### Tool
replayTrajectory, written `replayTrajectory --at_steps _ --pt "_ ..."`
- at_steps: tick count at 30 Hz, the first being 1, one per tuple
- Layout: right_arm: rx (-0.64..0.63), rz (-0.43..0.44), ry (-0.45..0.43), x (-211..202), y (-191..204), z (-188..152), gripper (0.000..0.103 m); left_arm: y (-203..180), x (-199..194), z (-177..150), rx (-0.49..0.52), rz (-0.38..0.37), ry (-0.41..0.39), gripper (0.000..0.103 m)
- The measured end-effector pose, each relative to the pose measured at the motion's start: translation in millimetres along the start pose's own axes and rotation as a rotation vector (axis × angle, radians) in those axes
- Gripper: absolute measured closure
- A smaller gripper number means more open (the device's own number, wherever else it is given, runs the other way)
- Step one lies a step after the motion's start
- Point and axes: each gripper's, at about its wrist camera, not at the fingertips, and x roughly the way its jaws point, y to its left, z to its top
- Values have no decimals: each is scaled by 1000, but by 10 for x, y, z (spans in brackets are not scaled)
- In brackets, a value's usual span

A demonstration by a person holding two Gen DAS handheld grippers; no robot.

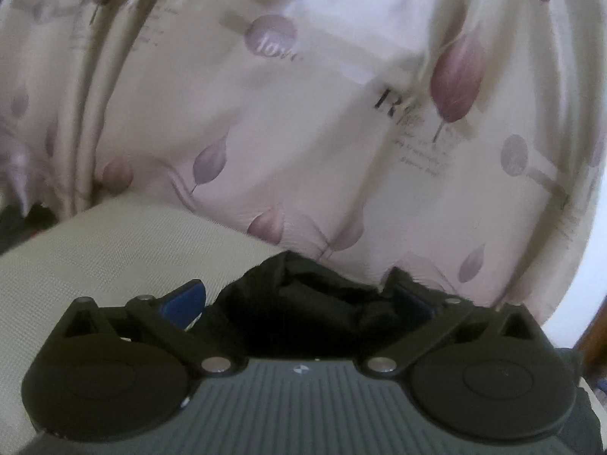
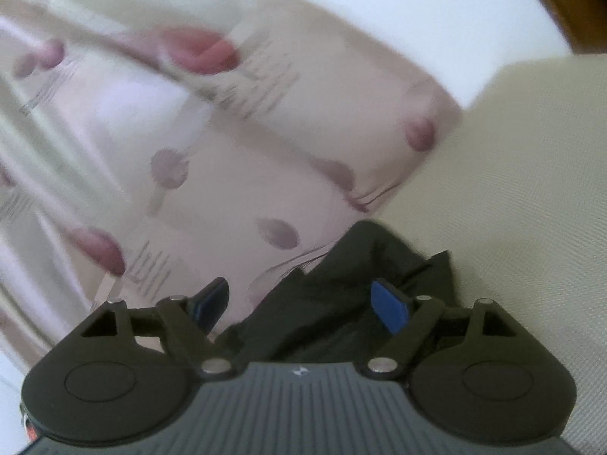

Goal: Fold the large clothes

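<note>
A black garment (image 1: pixel 322 314) lies bunched on a cream woven surface (image 1: pixel 114 250), right in front of the left wrist camera. My left gripper (image 1: pixel 299 297) stands wide open; its blue pads (image 1: pixel 186 299) sit on either side of the crumpled cloth without pressing it. In the right wrist view another part of the black garment (image 2: pixel 341 303) rises in a peak between the fingers and spreads past the right one. My right gripper (image 2: pixel 303 301) is open too, with its blue pad (image 2: pixel 390 309) clear of the cloth's folds.
A pale pink cloth printed with tulips and lettering (image 1: pixel 303 132) hangs in folds just behind the garment and fills most of both views (image 2: pixel 227 151). The cream woven surface (image 2: pixel 531 189) stretches to the right. A white wall (image 2: pixel 379 7) and brown wood (image 2: pixel 569 0) lie beyond.
</note>
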Motion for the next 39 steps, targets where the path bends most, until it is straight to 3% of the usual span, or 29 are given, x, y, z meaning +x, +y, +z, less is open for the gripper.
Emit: replayTrajectory --at_steps 3,6,8,9,10,12,16,21,25,29,34,39 --pt "-36 25 41 8 134 -72 20 71 -55 60 -46 5 3 0" --pt "-137 44 87 34 346 -162 20 100 -191 106 -103 -105 -11 4" --pt "-272 40 131 95 583 -255 21 -43 -224 129 -58 -172 -1 14" --pt "-337 44 150 128 700 -314 29 -148 -223 132 -20 -210 13 23" --pt "-412 49 170 177 846 -392 44 -249 -214 127 9 -253 36 31" --pt "-509 57 216 308 1094 -535 61 -489 -144 88 59 -339 94 41" --pt "-634 59 303 706 1474 -842 69 -853 132 -49 84 -422 194 56" --pt "-723 9 393 1217 1588 -1110 75 -1127 509 -162 167 -428 244 56" --pt "-780 -27 441 1496 1550 -1204 77 -1158 848 -235 226 -355 256 56" --pt "-773 -88 479 1697 1365 -1146 82 -859 1113 -294 141 -282 301 62" --pt "-706 -131 487 1729 1062 -954 85 -516 1292 -386 8 -266 309 90" --pt "-619 -194 467 1721 751 -724 92 -430 1328 -412 -27 -261 313 92"
